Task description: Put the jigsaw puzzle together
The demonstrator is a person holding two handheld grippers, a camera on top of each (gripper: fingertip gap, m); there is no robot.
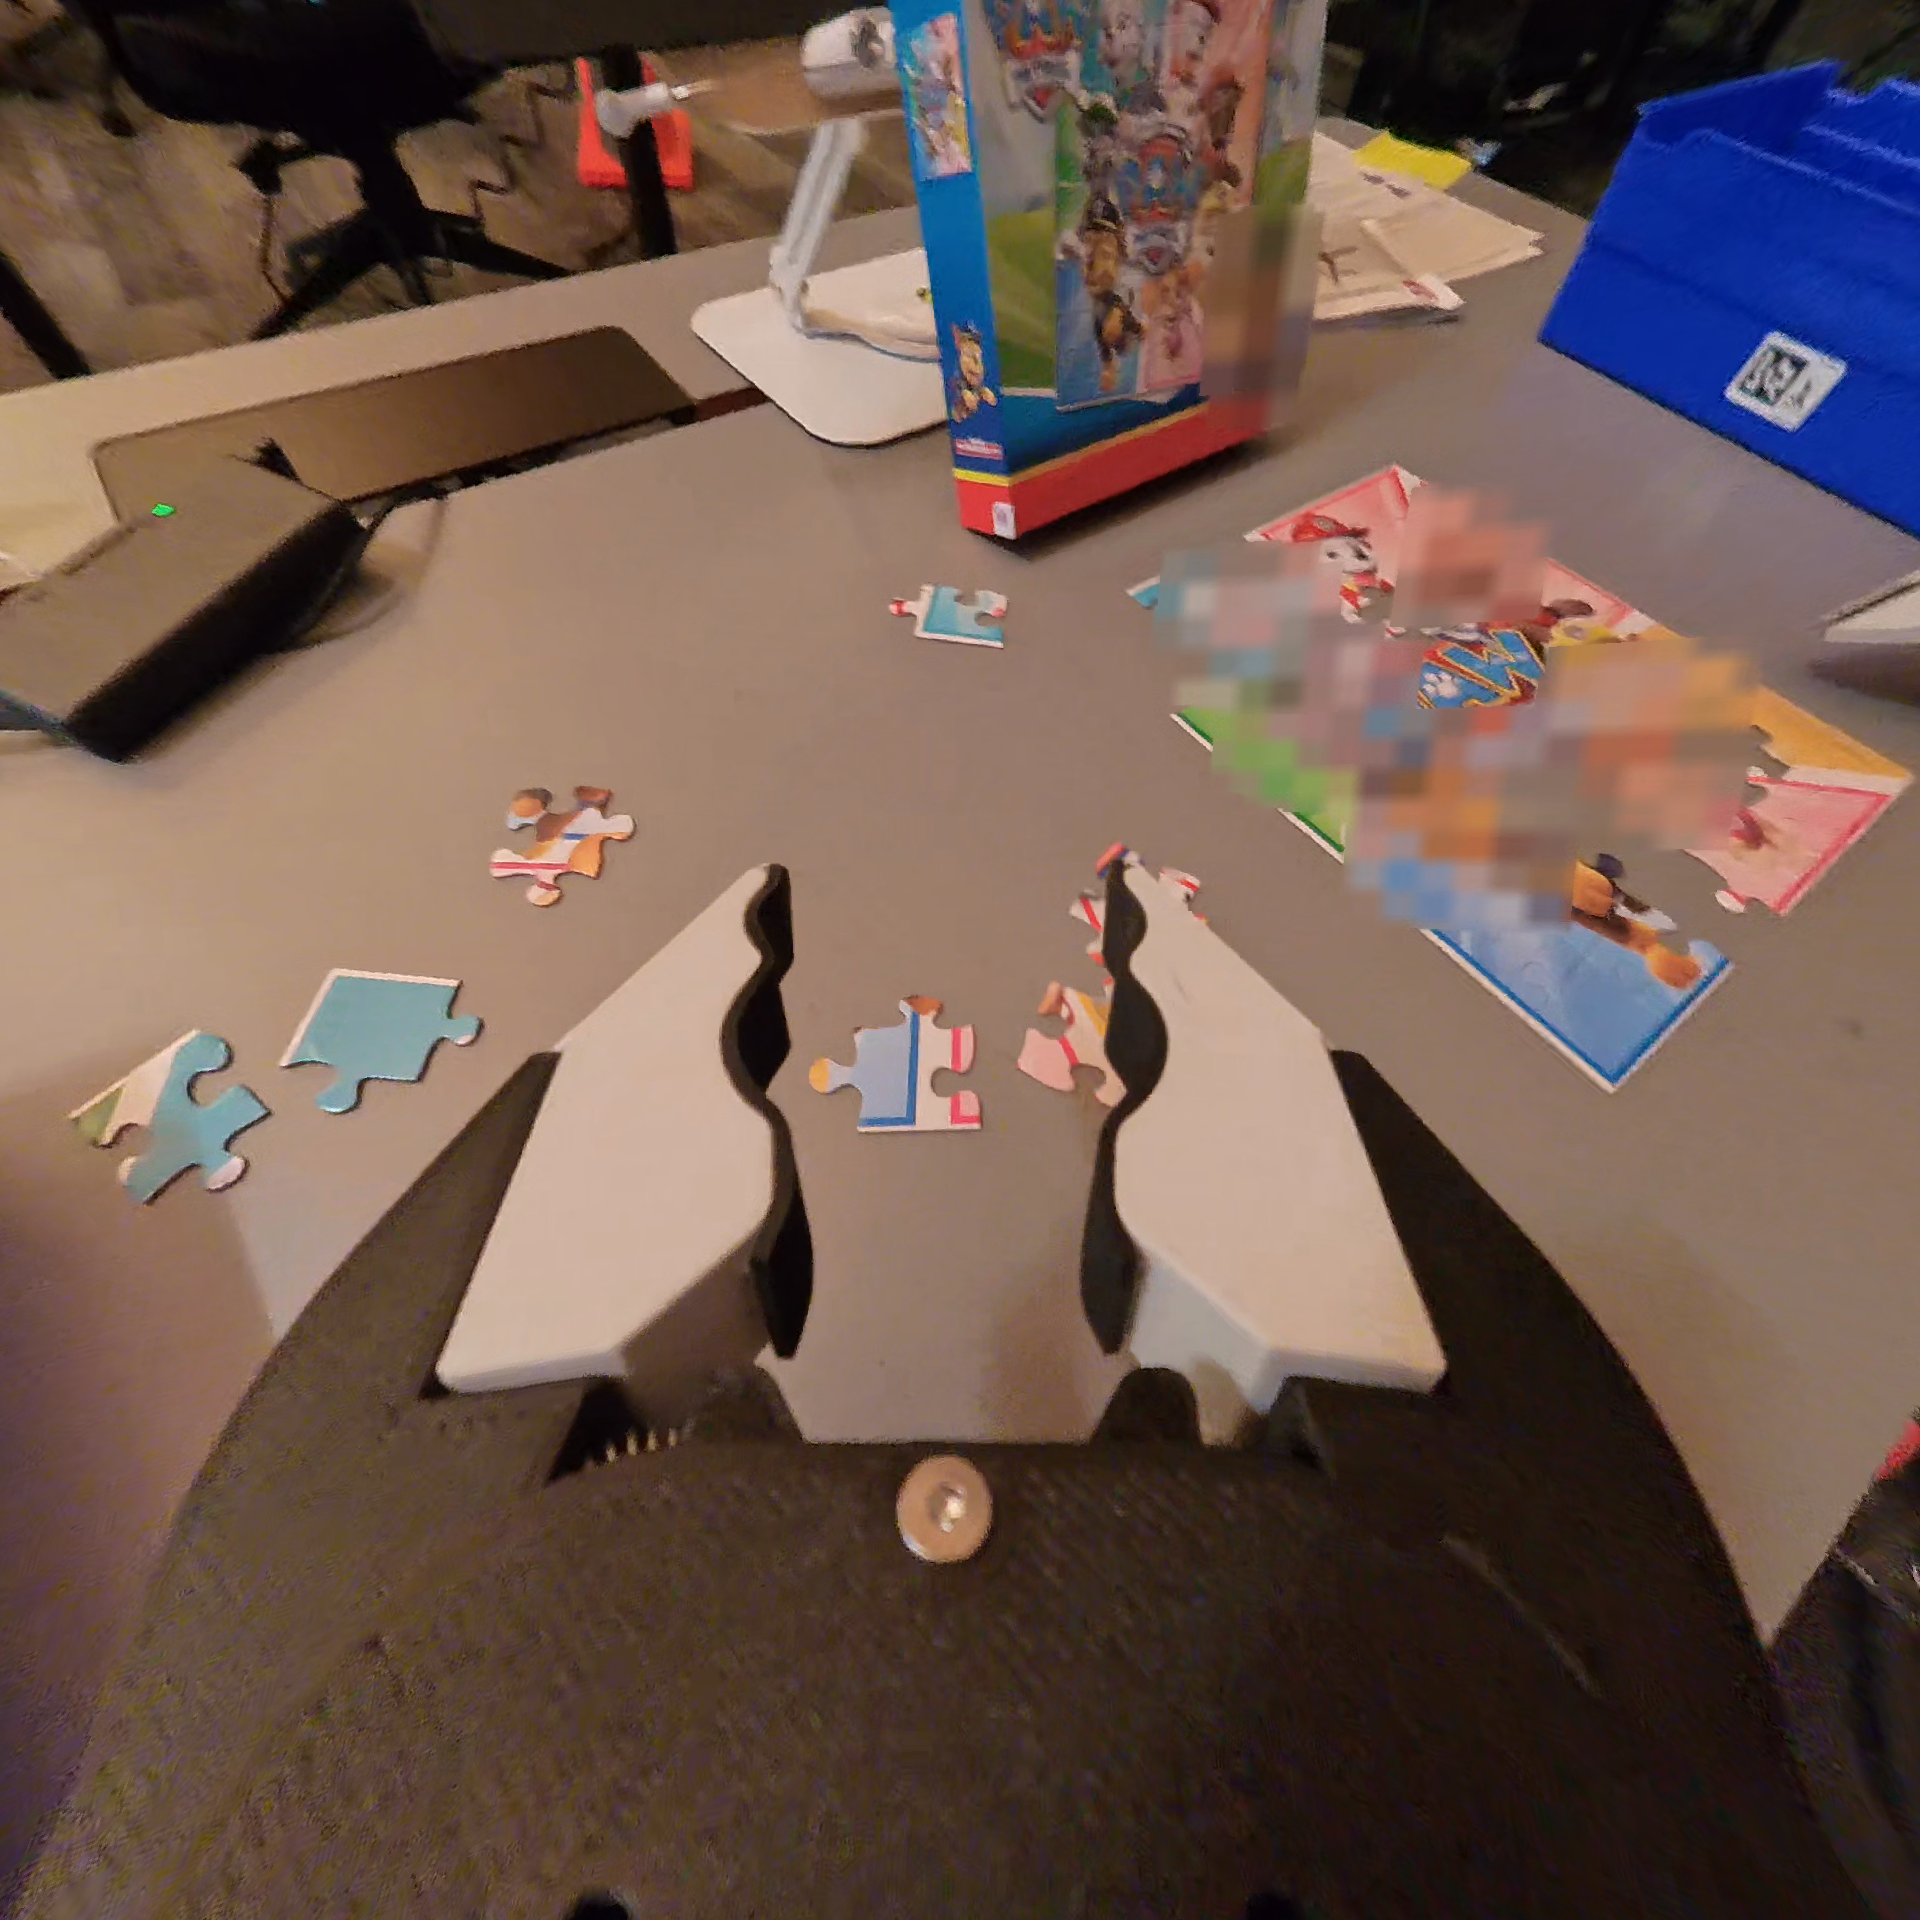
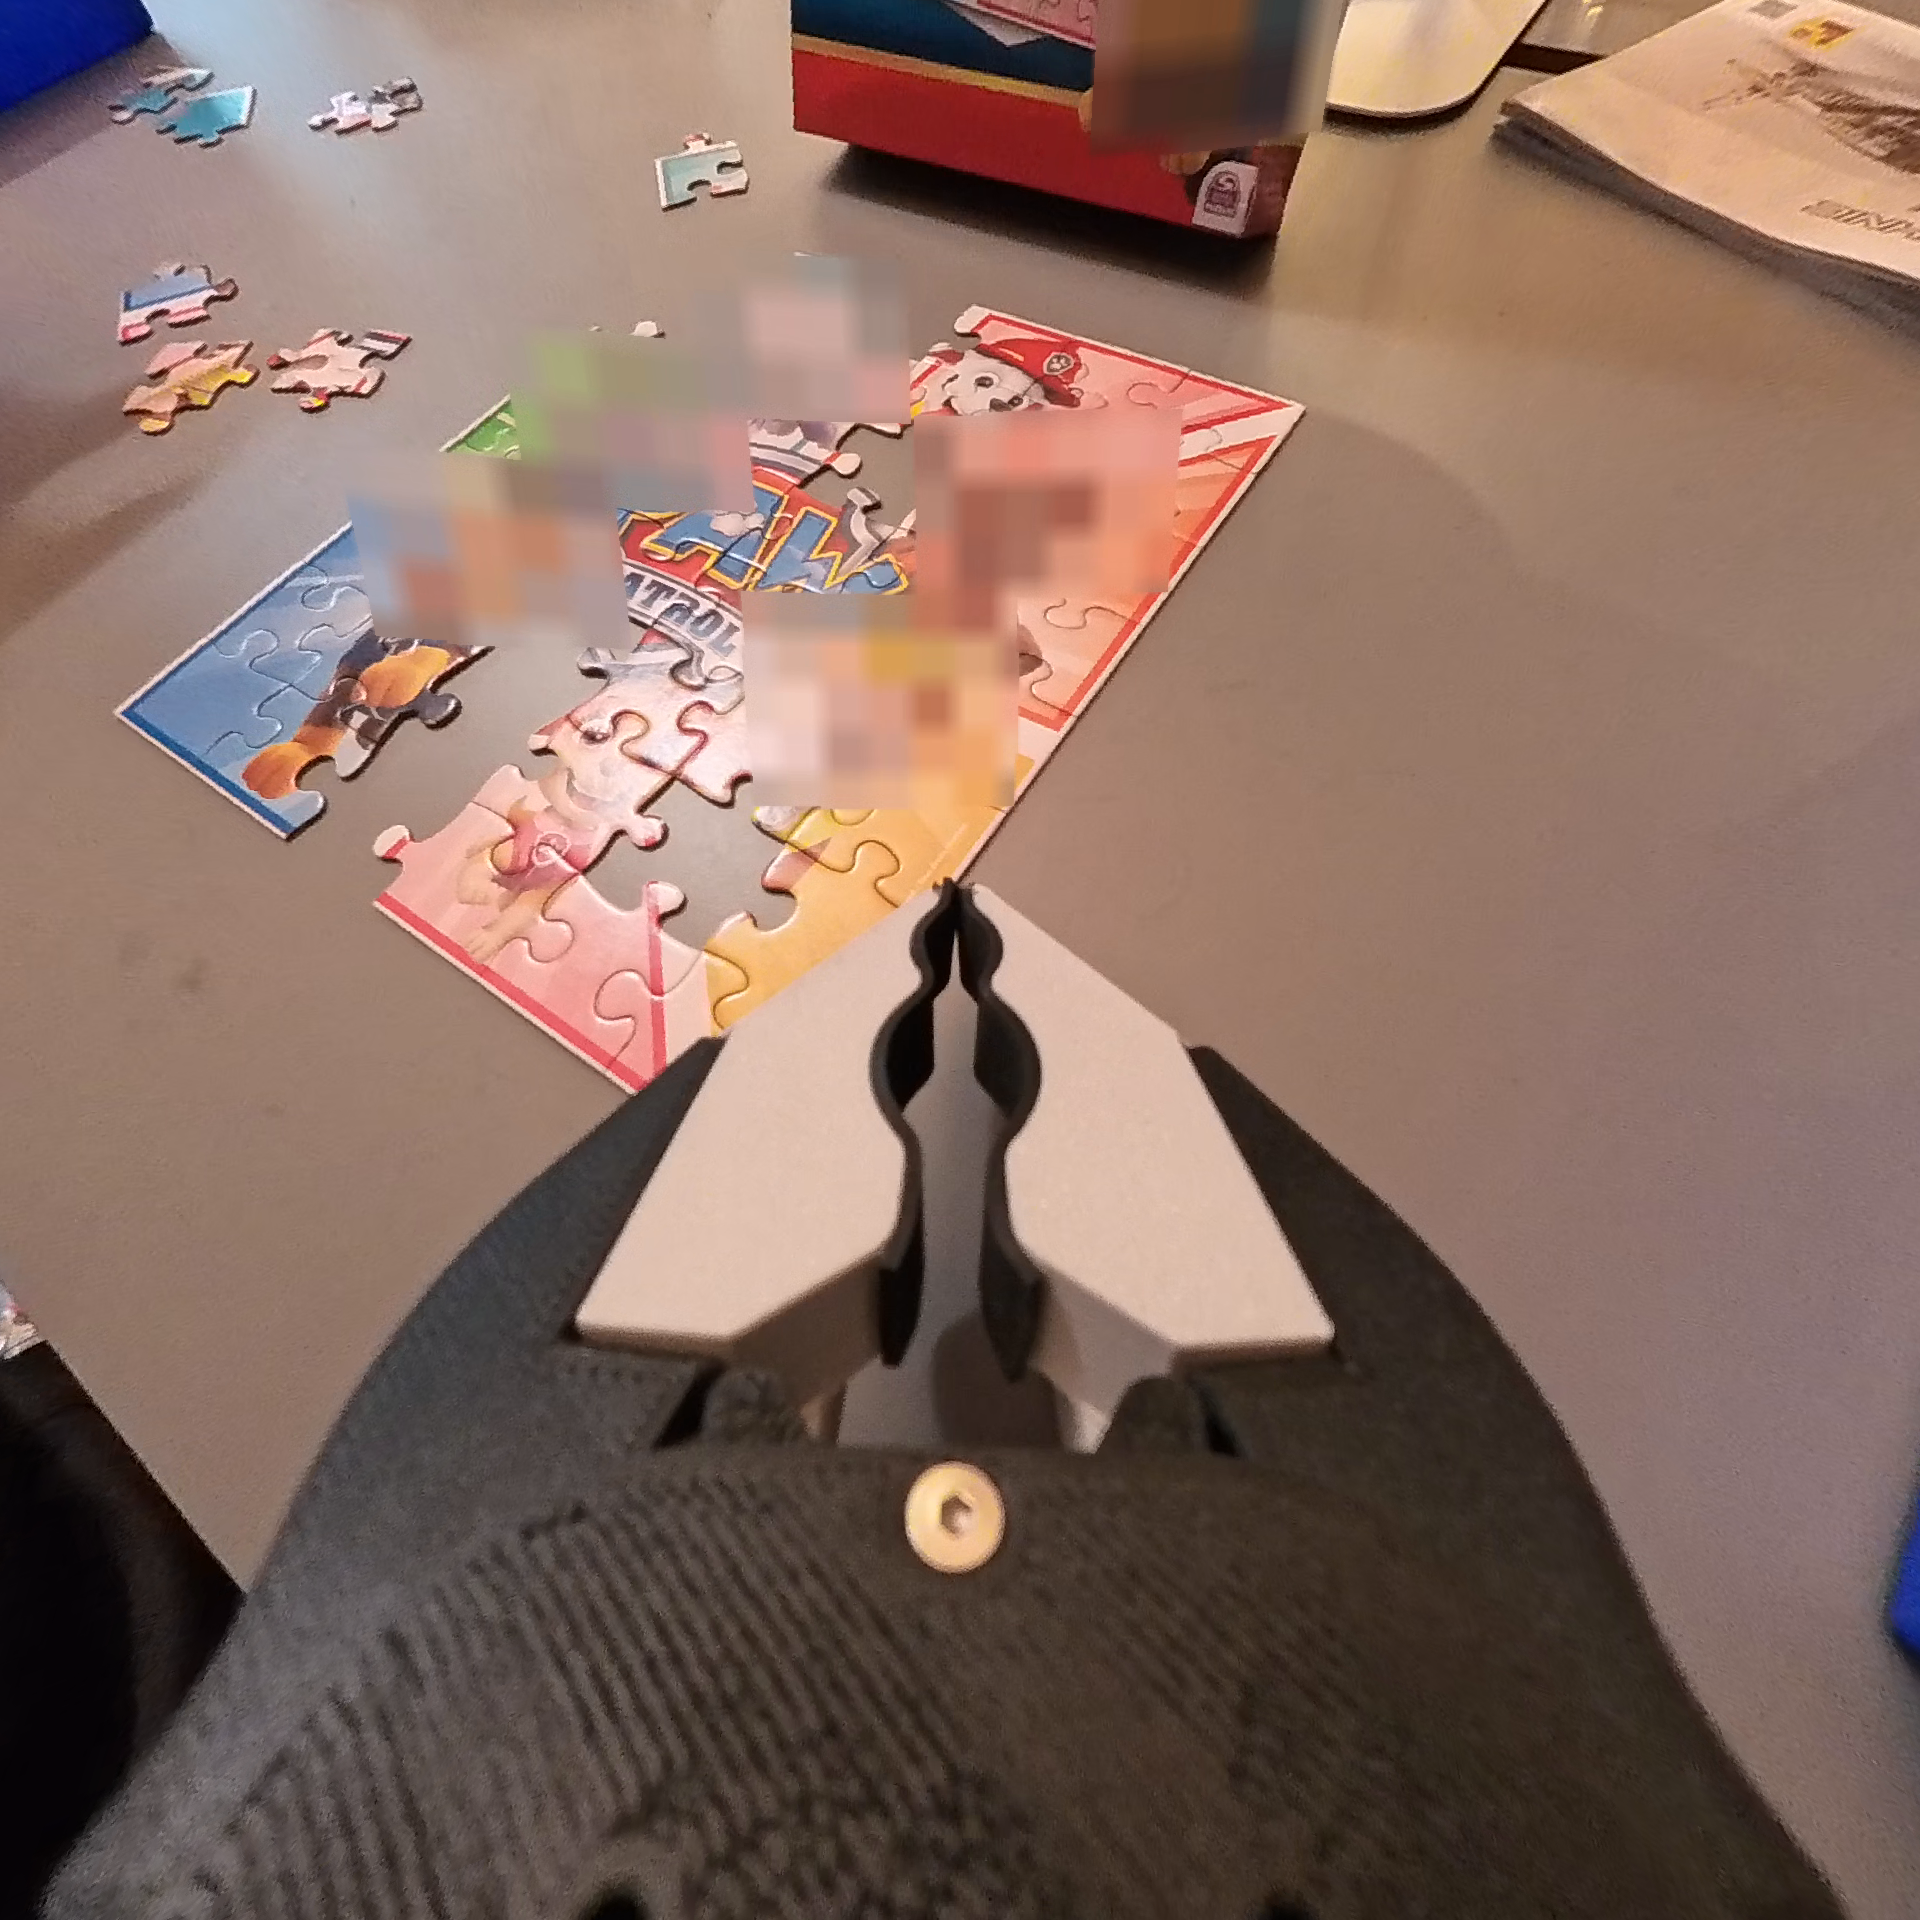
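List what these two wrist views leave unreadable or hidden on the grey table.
- Assembled cartoon jigsaw: its middle is under mosaic patches in both views.
- Two loose pink-and-white pieces: partly behind the open left gripper's right finger.
- Upright colourful puzzle box: top cut off by the frame edge.
- Blue plastic bin: cropped at the right edge of the left view.

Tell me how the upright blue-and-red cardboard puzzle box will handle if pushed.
The upright blue-and-red cardboard puzzle box stands tall on a narrow base, so a high push probably tips it. Pieces lie spread on the grey table, so it is likely nearly empty, light and easily slid.
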